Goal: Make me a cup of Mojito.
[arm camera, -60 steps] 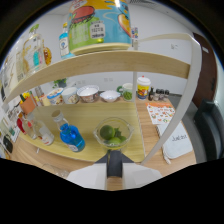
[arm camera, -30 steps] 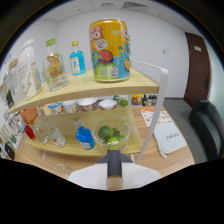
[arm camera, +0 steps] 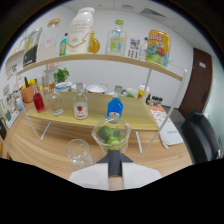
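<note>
A small clear glass bowl with green lime pieces in it hangs just ahead of my gripper. The fingers are shut on its near rim, and the bowl rides above the wooden table. An empty drinking glass stands on the table just left of the fingers. Beyond the bowl, a bottle of blue liquid and a clear bottle with a red label stand on the lower shelf.
A two-level wooden shelf spans the back. Its top holds several bottles and a colourful can. The lower level has a red bottle, a clear bottle and bowls. A black chair and a printed sheet lie to the right.
The gripper has swung left with the bowl still held: the colourful can slid from centre to the right, more shelf bottles show, and the empty glass has come into view.
</note>
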Available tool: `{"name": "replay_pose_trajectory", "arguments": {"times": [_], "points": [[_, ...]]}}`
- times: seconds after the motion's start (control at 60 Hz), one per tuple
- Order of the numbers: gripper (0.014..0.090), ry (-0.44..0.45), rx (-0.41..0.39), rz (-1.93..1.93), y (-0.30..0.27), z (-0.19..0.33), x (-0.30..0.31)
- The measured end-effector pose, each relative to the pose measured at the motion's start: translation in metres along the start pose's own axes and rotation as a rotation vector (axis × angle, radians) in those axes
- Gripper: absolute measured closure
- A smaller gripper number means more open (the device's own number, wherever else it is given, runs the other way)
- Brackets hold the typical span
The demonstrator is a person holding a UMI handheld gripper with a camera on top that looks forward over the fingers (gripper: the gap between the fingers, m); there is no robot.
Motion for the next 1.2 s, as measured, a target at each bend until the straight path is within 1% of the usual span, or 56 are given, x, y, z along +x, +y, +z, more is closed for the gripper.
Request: {"name": "replay_pose_trajectory", "arguments": {"times": [0.133, 0.217, 0.3, 0.367, 0.483, 0.533, 0.683, 0.8, 0.9, 1.033, 1.2], "points": [[0.0894, 0.098, 0.056, -0.205, -0.011, -0.003, 0.006], [0.0896, 0.183, 0.112, -0.387, -0.027, -0.006, 0.016], [0.0895, 0.246, 0.159, -0.574, -0.04, -0.012, 0.019], [0.0896, 0.307, 0.212, -0.736, -0.054, -0.015, 0.02], [0.0897, 0.345, 0.223, -0.961, -0.06, -0.013, 0.015], [0.0897, 0.371, 0.24, -1.051, -0.063, -0.013, 0.012], [0.0894, 0.409, 0.271, -1.263, -0.069, -0.009, -0.002], [0.0896, 0.431, 0.268, -1.409, -0.069, -0.004, -0.009], [0.0896, 0.444, 0.292, -1.5, -0.071, -0.003, -0.015], [0.0895, 0.443, 0.326, -1.602, -0.074, -0.002, -0.024], [0.0894, 0.435, 0.334, -1.611, -0.073, -0.002, -0.025]]}}
